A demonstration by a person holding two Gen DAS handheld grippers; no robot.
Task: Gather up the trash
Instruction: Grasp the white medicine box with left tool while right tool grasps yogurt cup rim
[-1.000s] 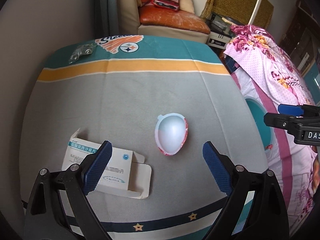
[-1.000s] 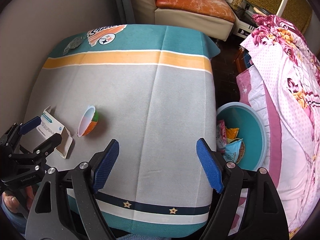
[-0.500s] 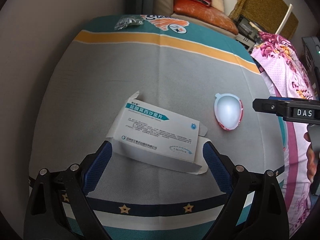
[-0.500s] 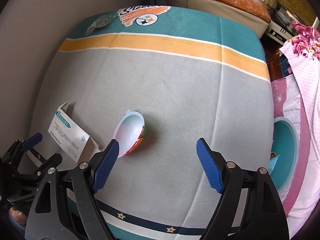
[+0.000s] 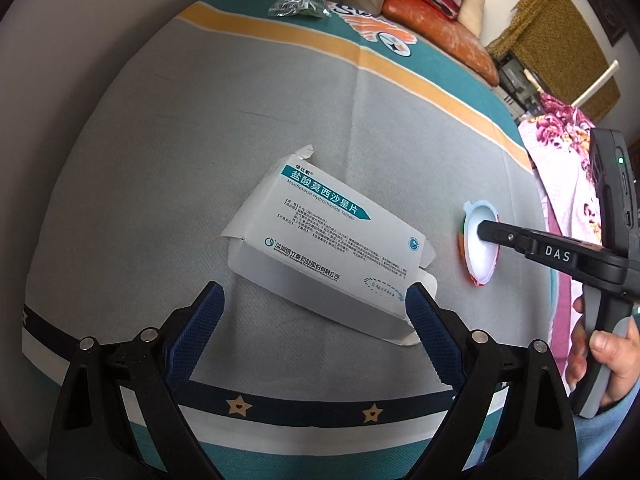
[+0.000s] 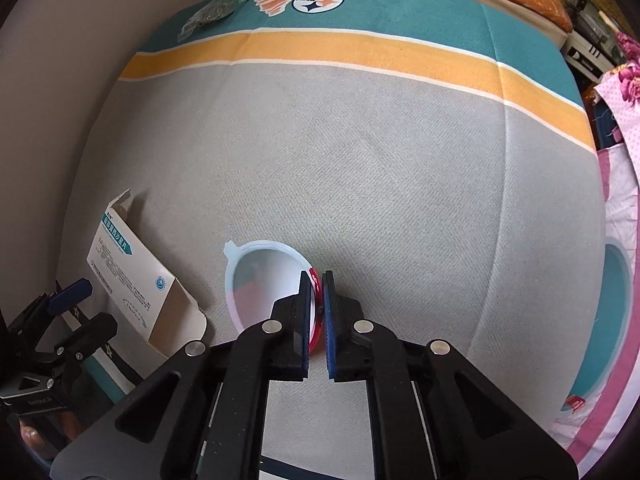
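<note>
Soft even daylight, sharp focus — heavy fisheye bending, dark corners.

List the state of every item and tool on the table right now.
Medicine box: lying flat, end flaps open, not gripped.
Plastic cup: tipped on its side, empty, rim pinched.
Right tool: just closed on the cup's rim.
Left tool: open, over the box.
Clear wrapper: crumpled, at the far edge.

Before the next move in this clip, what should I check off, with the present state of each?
1. Right gripper shut on the cup wall, having just closed: ok.
2. Grip firm enough to lift: cannot tell.
3. Left gripper open: ok.
4. Box between the left fingers: not ok, it lies ahead of them.
5. Bin reachable beside the table: cannot tell, only its edge shows.
</note>
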